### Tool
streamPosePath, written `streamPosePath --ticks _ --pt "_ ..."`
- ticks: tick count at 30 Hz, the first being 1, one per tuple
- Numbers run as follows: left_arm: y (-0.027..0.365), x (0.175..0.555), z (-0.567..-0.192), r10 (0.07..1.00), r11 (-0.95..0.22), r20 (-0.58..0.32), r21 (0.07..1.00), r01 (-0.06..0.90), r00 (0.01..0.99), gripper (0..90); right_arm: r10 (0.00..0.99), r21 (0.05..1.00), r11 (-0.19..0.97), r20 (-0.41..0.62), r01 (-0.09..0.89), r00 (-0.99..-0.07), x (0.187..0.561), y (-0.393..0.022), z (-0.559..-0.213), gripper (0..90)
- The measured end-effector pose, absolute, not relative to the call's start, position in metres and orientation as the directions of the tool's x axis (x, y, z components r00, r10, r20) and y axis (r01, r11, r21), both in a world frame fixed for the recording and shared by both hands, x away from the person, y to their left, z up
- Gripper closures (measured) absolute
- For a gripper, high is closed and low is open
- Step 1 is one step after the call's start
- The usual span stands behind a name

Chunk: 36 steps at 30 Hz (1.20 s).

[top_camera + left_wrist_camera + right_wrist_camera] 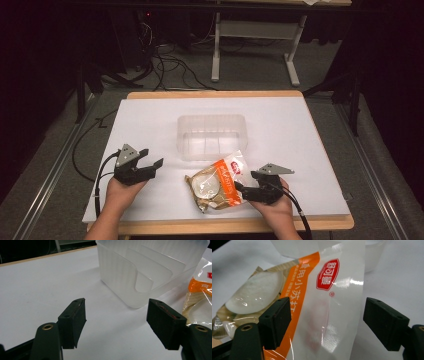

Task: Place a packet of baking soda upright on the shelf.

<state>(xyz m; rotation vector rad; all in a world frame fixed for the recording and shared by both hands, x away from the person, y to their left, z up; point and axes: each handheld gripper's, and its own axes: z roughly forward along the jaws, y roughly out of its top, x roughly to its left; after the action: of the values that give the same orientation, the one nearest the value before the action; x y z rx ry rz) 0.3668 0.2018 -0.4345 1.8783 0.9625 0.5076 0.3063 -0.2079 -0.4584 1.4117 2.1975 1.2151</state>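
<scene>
Nearest, the person's forearms are cut off by the bottom edge of the high view. The left hand-held gripper (150, 159) sits over the white bench (150, 120) with its jaws spread wide and nothing between them. The right hand-held gripper (246, 181) is also wide open, a jaw on either side of the bag's (218, 183) end; in the right gripper view the bag (312, 302) lies between the jaws, but whether either jaw touches it cannot be told. The bag is clear plastic with an orange band and a red logo; its print is too blurred to read. Just beyond it stands a translucent bin (212, 136) with inner dividers, its far rim cut off in the left gripper view (150, 267). Beyond the bench, cables and table legs fade into darkness.
</scene>
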Motion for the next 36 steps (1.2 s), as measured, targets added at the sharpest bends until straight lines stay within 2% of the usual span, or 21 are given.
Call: streamPosePath --ticks 3,7,10,12,18,26,31,36 --pt "0.202 0.367 -0.435 0.792 -0.259 -0.049 0.875 0.408 0.608 32.1 0.841 0.748 0.185 0.216 0.638 -0.496 0.307 -0.207 -0.461 26.7" --pt "0.202 0.367 -0.435 0.793 -0.26 -0.048 0.874 0.409 0.607 32.1 0.82 0.74 0.17 0.259 0.651 -0.509 0.307 -0.208 -0.465 37.5" --pt "0.202 0.367 -0.435 0.792 -0.269 -0.042 0.871 0.41 0.609 32.1 0.802 0.75 0.153 0.286 0.644 -0.524 0.305 -0.212 -0.463 51.5" --pt "0.201 0.366 -0.435 0.792 -0.272 -0.037 0.872 0.407 0.609 32.1 0.785 0.756 0.15 0.301 0.638 -0.541 0.302 -0.215 -0.46 56.5" --pt "0.2 0.366 -0.435 0.792 -0.276 -0.035 0.87 0.409 0.61 32.1 0.754 0.803 0.155 0.28 0.576 -0.594 0.288 -0.211 -0.449 67.4" --pt "0.2 0.367 -0.436 0.791 -0.277 -0.034 0.87 0.408 0.61 32.2 0.719 0.837 0.158 0.266 0.523 -0.642 0.283 -0.206 -0.438 89.7" --pt "0.2 0.366 -0.435 0.791 -0.278 -0.033 0.87 0.407 0.611 32.2 0.713 0.856 0.217 0.189 0.469 -0.675 0.279 -0.198 -0.426 90.0" --pt "0.201 0.367 -0.435 0.792 -0.276 -0.034 0.871 0.407 0.609 32.2 0.706 0.896 0.242 0.1 0.372 -0.701 0.269 -0.193 -0.404 90.0"
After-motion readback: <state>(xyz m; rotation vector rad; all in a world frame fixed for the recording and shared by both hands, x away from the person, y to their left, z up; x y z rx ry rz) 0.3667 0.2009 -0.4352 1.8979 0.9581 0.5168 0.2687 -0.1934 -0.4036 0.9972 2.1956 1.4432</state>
